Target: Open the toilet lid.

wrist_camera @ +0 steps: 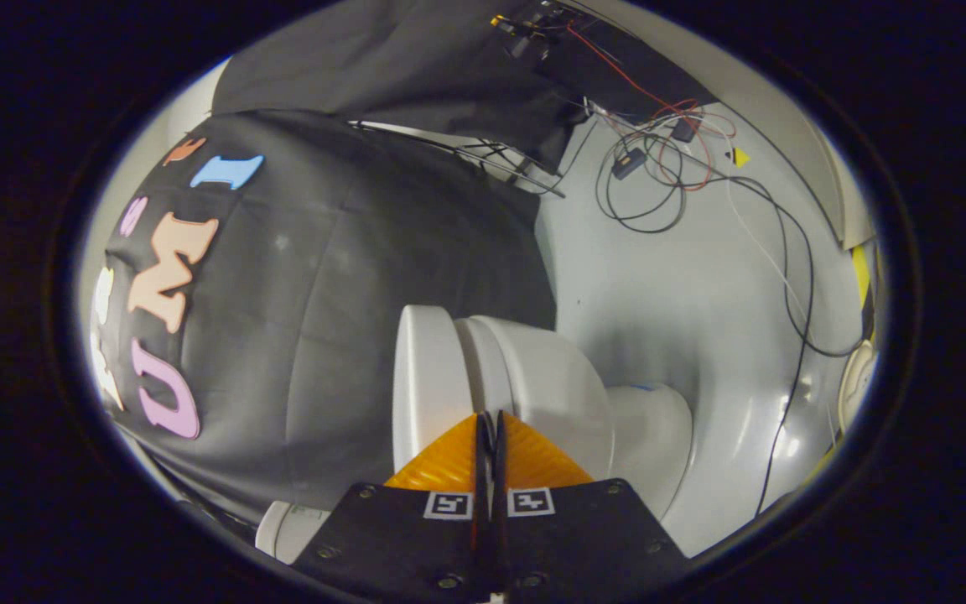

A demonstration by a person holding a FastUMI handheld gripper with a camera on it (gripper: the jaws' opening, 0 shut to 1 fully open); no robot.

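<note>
The view is rolled on its side, so the grey floor (701, 277) lies to the right of the toilet. The white toilet lid (423, 377) lies flat against the seat (480, 361), with the bowl (550, 394) and the pedestal (655, 436) beyond it toward the floor. My gripper (489, 417) is shut, its orange fingers (449, 461) pressed together with nothing between them. Their tips sit right at the seam between lid and seat, at the front rim. Whether they touch the rim I cannot tell.
Black cloth (324, 277) hangs behind and beside the toilet. Loose black, red and white cables (659, 159) with small boxes lie on the floor past the bowl. A white rounded part (282, 528), perhaps the cistern, peeks out beside the gripper body.
</note>
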